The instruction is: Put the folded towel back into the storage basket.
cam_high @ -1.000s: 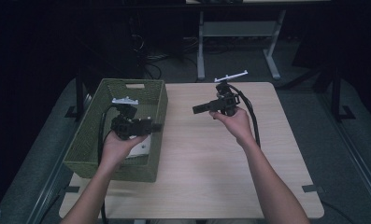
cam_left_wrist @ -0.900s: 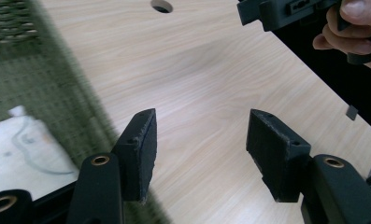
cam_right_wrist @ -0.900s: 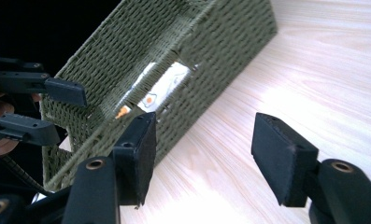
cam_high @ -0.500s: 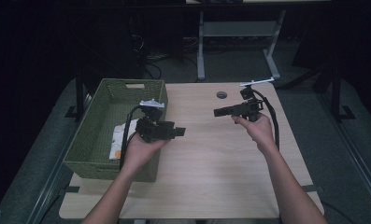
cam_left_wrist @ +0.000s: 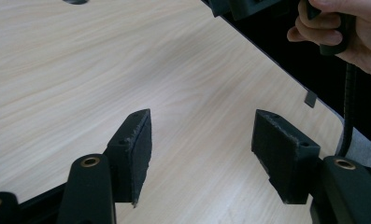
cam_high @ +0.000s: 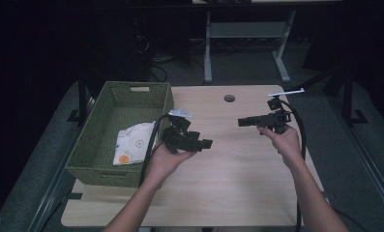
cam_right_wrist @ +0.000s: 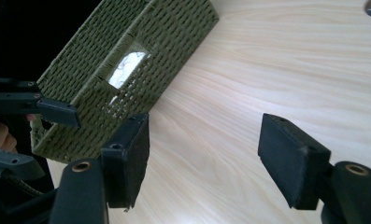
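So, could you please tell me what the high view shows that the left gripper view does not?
The high view alone shows the green basket, the patterned cloth lying in it, and the left gripper from outside. The left gripper view alone shows that gripper's pads close up, jaws wide apart with nothing between. Both show the wooden table and the right hand on its gripper's handle.

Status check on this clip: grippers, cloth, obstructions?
Left hand-held gripper open, empty, over table. Right hand-held gripper open, empty. Patterned cloth lies in green basket. Nothing in the way.
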Available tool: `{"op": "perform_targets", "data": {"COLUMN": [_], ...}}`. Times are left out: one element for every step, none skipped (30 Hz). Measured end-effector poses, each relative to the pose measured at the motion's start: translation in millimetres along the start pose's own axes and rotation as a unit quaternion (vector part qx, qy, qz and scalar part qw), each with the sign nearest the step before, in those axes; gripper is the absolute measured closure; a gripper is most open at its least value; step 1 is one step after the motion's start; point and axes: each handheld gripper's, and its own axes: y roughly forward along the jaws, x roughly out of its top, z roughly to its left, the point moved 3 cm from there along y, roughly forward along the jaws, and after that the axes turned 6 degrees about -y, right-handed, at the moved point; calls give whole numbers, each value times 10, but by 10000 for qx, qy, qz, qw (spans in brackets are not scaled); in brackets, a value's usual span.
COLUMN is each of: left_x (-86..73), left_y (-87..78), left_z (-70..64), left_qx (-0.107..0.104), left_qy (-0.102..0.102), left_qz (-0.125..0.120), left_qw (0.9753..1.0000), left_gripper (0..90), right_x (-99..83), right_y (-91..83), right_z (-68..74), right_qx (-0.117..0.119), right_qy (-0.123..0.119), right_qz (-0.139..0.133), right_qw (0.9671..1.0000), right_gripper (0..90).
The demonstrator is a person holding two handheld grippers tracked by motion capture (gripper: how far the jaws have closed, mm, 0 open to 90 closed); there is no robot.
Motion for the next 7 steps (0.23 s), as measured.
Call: {"op": "perform_targets", "data": {"left_x": [-9,-15,-26,-31,-41,-50,-55], "left_y": [21,40,69,86,110,126,136], "left_z": [-25,-43,-70,-87,-119,-142,-161], "left_qx": [-20,-25,-40,-52,-87,-111,-137], "left_qy": [13,32,50,51,53,84,108], "left_qz": [12,20,51,52,59,73,84], "left_qw": [10000,10000,10000,10000,9999,9999,9998], "left_gripper": [381,380,378,374,371,366,364], "right_x": [-22,-48,-68,-102,-125,-159,-180], "right_y": [-33,-68,-95,-140,-167,-209,-246], "right_z": [-11,-23,-35,-51,-59,-75,-81], "right_qx": [-25,-49,-71,-105,-129,-157,-165], "right_qy": [6,22,22,39,59,79,96], "right_qz": [-2,-15,-23,-55,-69,-74,-99], "right_qw": [10000,10000,10000,9999,9999,9998,9998], "right_gripper": [333,333,332,329,326,320,317]}}
